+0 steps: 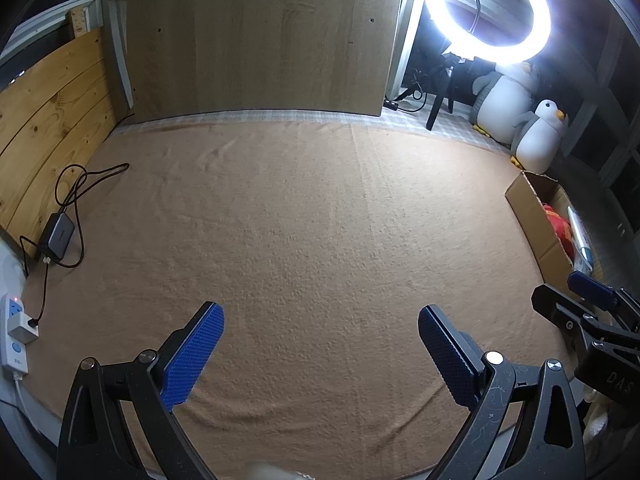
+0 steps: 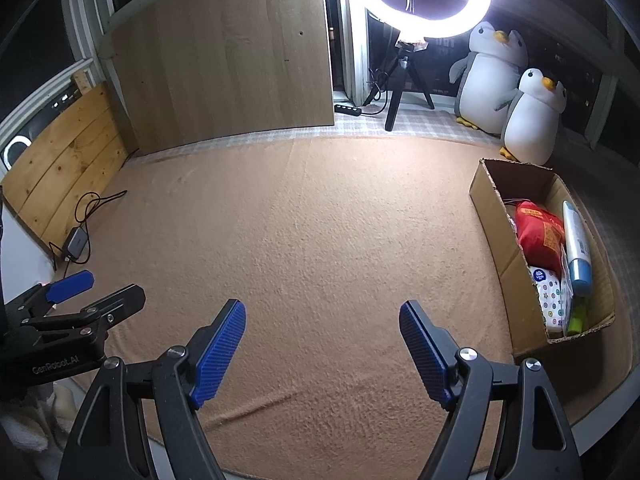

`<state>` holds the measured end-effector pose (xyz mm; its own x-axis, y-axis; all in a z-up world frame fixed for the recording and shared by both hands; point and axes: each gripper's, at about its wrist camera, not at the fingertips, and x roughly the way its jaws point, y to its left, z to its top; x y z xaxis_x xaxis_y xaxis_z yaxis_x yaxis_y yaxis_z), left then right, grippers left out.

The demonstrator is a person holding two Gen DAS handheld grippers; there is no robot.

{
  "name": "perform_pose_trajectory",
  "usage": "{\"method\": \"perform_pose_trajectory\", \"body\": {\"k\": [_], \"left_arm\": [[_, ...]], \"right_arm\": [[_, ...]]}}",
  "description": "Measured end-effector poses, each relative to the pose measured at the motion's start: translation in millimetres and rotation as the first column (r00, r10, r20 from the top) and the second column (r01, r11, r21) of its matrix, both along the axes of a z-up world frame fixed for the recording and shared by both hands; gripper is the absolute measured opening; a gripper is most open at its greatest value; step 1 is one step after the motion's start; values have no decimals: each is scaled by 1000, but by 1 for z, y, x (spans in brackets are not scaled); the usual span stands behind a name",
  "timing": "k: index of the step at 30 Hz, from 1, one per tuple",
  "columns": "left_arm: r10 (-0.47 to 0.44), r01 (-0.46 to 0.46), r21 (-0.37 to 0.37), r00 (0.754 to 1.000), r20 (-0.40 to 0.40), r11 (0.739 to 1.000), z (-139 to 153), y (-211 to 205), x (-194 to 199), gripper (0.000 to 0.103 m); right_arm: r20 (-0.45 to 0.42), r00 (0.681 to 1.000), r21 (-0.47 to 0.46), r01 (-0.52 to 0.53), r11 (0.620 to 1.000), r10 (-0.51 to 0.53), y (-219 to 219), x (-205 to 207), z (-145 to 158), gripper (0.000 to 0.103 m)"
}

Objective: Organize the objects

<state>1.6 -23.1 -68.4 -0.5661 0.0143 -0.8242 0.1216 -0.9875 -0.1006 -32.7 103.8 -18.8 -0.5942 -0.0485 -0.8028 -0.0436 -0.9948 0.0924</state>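
A cardboard box stands at the right edge of the tan blanket. It holds a red packet, a white and blue bottle, a dotted white pack and a small green item. The box also shows in the left wrist view. My left gripper is open and empty over the blanket's near part. My right gripper is open and empty, left of the box. Each gripper shows at the edge of the other's view.
A grey power adapter with black cables lies at the blanket's left edge, near a white power strip. A wooden board stands at the back. A ring light on a tripod and two plush penguins stand at the back right.
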Motion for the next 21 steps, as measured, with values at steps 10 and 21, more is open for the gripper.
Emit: {"method": "perform_pose_trajectory", "body": {"k": [10, 21], "left_arm": [[2, -2, -5, 1000, -3, 1000, 1, 3, 1, 100], [-7, 7, -10, 1000, 1, 1000, 1, 6, -2, 100]], "right_arm": [[7, 1000, 0, 6, 1000, -6, 2, 0, 1, 76], [23, 1000, -5, 14, 1000, -14, 5, -2, -2, 76]]}}
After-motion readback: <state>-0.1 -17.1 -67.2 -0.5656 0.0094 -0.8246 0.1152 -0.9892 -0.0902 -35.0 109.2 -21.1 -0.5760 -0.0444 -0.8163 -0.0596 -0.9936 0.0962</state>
